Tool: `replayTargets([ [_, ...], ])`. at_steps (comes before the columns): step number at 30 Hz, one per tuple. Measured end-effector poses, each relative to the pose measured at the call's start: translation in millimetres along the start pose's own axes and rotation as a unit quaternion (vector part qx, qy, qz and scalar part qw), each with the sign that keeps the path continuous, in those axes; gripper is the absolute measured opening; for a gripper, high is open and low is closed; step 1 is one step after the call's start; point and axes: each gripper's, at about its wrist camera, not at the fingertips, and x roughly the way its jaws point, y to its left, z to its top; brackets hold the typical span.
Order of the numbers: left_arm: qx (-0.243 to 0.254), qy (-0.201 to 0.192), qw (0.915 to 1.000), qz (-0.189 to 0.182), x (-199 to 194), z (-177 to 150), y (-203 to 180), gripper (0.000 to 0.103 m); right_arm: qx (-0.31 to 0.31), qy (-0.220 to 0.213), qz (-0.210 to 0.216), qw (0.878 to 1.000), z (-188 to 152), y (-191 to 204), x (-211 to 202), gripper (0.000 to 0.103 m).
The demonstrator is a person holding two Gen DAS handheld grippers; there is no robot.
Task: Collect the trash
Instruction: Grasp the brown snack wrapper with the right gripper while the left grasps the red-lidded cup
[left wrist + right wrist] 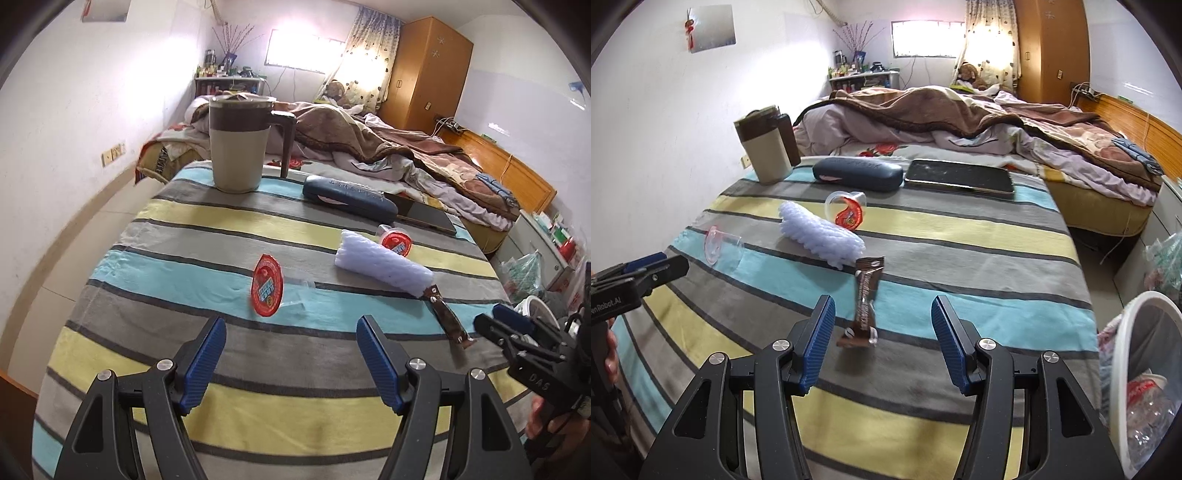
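Observation:
Trash lies on a striped tablecloth (258,221). A clear jelly cup with a red lid (266,285) lies on its side just beyond my open, empty left gripper (291,341); it also shows in the right wrist view (720,248). A second red-lidded cup (396,242) (847,210) lies behind a white foam sheet (382,266) (820,234). A brown snack wrapper (864,301) (448,317) lies just ahead of my open, empty right gripper (882,321), which shows at the right edge of the left wrist view (495,321).
A beige and brown jug (238,142), a dark glasses case (349,195) and a black tablet (960,177) stand at the table's far side. A white trash bin (1141,373) with rubbish inside sits right of the table. A bed (960,122) lies behind.

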Motion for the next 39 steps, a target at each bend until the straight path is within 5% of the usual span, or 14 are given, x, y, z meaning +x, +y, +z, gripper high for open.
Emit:
replayTargets([
  [8, 0.008, 0.014, 0.9998, 0.007, 24.7, 17.0, 6.3, 0.073, 0.009, 0.021, -0.004, 1.000, 5.5, 3.4, 20.6, 0.056],
  [30, 0.003, 0.060, 0.9981, -0.010, 83.2, 30.7, 8.1, 0.073, 0.002, 0.054, -0.007, 0.999, 8.2, 9.7, 42.8, 0.018],
  [39, 0.017, 0.065, 0.9977, -0.007, 78.2, 21.2, -2.3, 0.048, 0.004, 0.051, -0.005, 0.999, 6.0, 9.1, 39.5, 0.015],
])
